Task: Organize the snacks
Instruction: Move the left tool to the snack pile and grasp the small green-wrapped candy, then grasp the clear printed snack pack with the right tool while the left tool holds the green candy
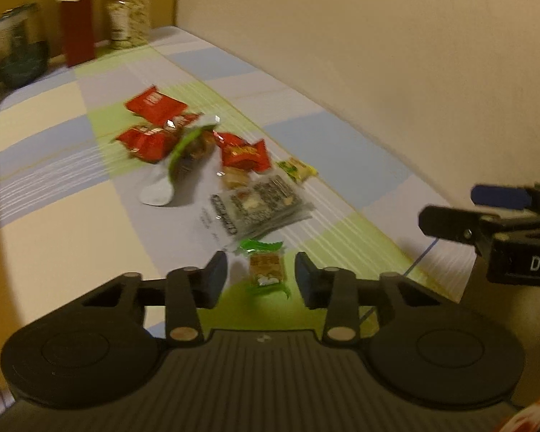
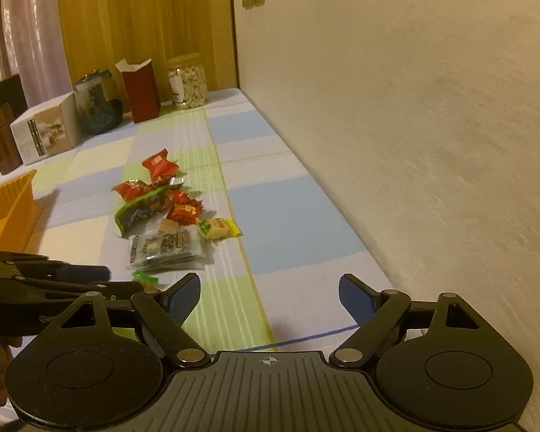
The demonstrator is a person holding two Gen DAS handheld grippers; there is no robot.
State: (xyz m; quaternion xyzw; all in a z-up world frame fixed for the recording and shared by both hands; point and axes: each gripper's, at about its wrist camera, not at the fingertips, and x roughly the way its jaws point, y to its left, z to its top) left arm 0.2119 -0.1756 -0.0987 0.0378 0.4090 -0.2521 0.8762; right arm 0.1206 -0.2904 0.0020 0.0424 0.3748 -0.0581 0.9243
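Observation:
A pile of snacks lies on the checked tablecloth: red packets, a green bag, flat grey-black packets and a yellow-green pack. Nearest to me is a small green-wrapped snack. It lies between the fingers of my left gripper, with a gap showing on each side, so the pads are not pressing it. My right gripper is open over bare cloth to the right of the pile, nothing between its fingers. It also shows at the right edge of the left wrist view, right gripper.
An orange tray sits at the table's left. At the far end stand a jar of nuts, a red carton, a dark jar, a white box and a brown canister. A beige wall runs along the right edge.

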